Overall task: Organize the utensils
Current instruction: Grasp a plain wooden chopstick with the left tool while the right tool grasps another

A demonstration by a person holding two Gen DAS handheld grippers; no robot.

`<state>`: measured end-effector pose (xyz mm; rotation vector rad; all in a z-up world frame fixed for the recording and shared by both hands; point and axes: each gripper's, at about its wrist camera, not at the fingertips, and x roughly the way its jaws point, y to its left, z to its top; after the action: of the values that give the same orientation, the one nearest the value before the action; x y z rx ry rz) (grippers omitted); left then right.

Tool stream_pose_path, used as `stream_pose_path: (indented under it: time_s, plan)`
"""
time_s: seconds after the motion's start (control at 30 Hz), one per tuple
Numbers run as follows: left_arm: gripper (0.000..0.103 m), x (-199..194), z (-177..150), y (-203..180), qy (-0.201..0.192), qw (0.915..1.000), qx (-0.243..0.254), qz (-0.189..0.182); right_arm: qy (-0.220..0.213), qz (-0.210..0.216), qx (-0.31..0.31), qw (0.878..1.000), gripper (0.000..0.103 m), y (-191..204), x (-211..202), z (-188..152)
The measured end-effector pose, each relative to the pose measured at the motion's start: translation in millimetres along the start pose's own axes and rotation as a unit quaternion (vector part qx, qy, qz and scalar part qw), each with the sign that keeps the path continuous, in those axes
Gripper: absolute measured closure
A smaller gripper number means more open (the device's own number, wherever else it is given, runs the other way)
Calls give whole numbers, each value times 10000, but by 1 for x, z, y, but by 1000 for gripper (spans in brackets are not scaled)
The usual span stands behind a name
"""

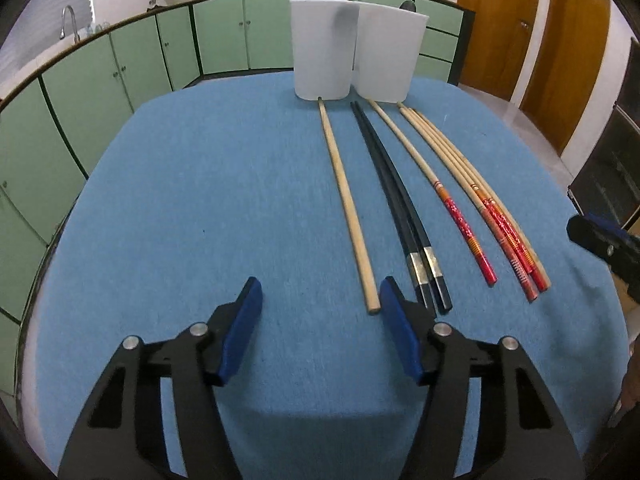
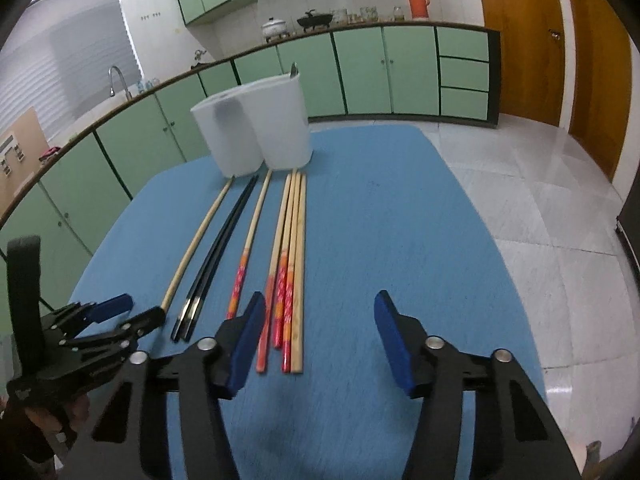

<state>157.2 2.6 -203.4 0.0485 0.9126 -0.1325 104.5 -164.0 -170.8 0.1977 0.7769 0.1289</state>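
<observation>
Chopsticks lie side by side on the blue tablecloth (image 1: pixel 180 200): a plain wooden one (image 1: pixel 346 204), a black pair (image 1: pixel 400 208), a single red-ended one (image 1: pixel 436 188) and a bundle of red-ended ones (image 1: pixel 494 210). Their tips point at two white cups (image 1: pixel 323 50) (image 1: pixel 388 54) at the back. My left gripper (image 1: pixel 320 286) is open, with the plain chopstick's near end just inside its right finger. My right gripper (image 2: pixel 320 298) is open low over the cloth; the red-ended bundle (image 2: pixel 286 280) lies just inside its left finger. Neither gripper's pads press on anything.
A metal utensil tip (image 2: pixel 294 69) sticks out of the right-hand cup (image 2: pixel 282 124). The left gripper (image 2: pixel 140 310) shows at the right wrist view's lower left. Green cabinets (image 2: pixel 360 68) ring the table's far side. Tiled floor (image 2: pixel 540 200) and wooden doors (image 2: pixel 520 40) lie to the right.
</observation>
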Motion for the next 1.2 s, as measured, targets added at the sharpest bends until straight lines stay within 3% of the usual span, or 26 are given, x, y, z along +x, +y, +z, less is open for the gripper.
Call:
stream_pose_path:
  time_s: [0.23, 0.33, 0.4, 0.47, 0.9, 1.2]
  plan:
    - [53, 3, 4, -3, -37, 10000, 11, 49, 209, 97, -30, 9997, 59, 5, 5, -11]
    - [71, 2, 6, -7, -60, 9999, 23, 91, 235, 121, -39, 9996, 62, 6, 5, -13]
    - [91, 2, 6, -11, -66, 9999, 99, 64, 278, 135, -57, 9995, 63, 5, 4, -16]
    - [96, 2, 6, -13, -64, 9999, 133, 32, 321, 146, -83, 9993, 65, 6, 3, -20]
    - [97, -6, 2, -2, -85, 9997, -169, 151, 582, 123, -337, 9977, 84, 13, 15, -29]
    - [96, -3, 3, -3, -81, 9997, -209, 110, 583, -9, -565, 9967, 87, 13, 15, -31]
